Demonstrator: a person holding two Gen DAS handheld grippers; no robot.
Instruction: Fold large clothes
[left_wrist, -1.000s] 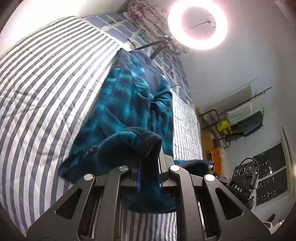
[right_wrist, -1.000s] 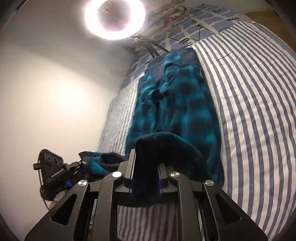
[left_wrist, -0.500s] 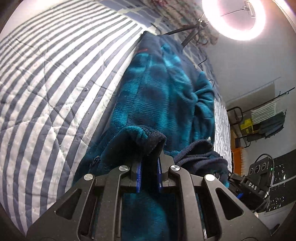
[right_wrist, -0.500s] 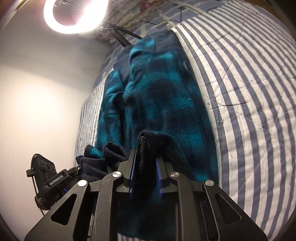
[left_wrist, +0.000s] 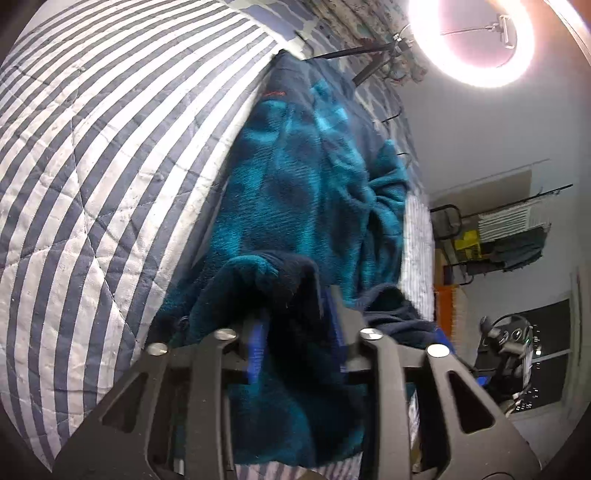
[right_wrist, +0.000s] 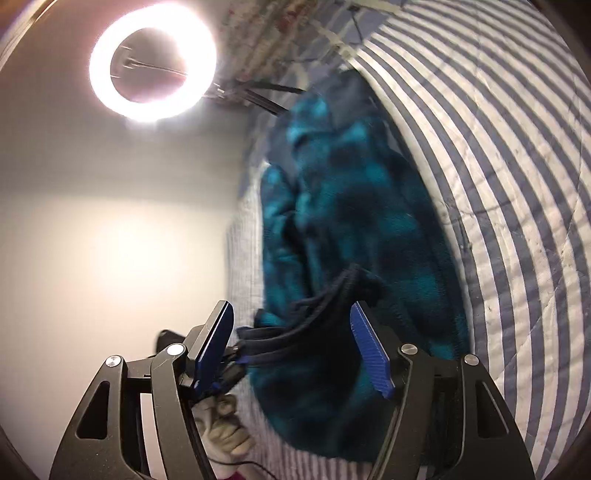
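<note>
A teal and navy fleece garment (left_wrist: 310, 192) lies lengthwise on the striped quilt (left_wrist: 92, 166), its near hem folded over onto itself. My left gripper (left_wrist: 295, 317) has its blue pads a little apart around a bunched fold of the hem (left_wrist: 280, 280). In the right wrist view the same garment (right_wrist: 362, 221) lies along the quilt (right_wrist: 517, 184). My right gripper (right_wrist: 291, 332) is open, its blue fingers (right_wrist: 369, 350) wide apart on both sides of the dark hem edge (right_wrist: 332, 306), which rests loose on the garment.
A ring light on a tripod (left_wrist: 476, 40) stands past the far end of the bed; it also shows in the right wrist view (right_wrist: 151, 62). A clothes rack (left_wrist: 509, 236) stands at the right. A white wall (right_wrist: 110, 240) runs along the bed's left side. A gloved hand (right_wrist: 221, 432) shows below.
Both grippers carried the near hem forward over the garment and lowered it. The right gripper has opened and let the hem go. The left gripper's pads have spread somewhat.
</note>
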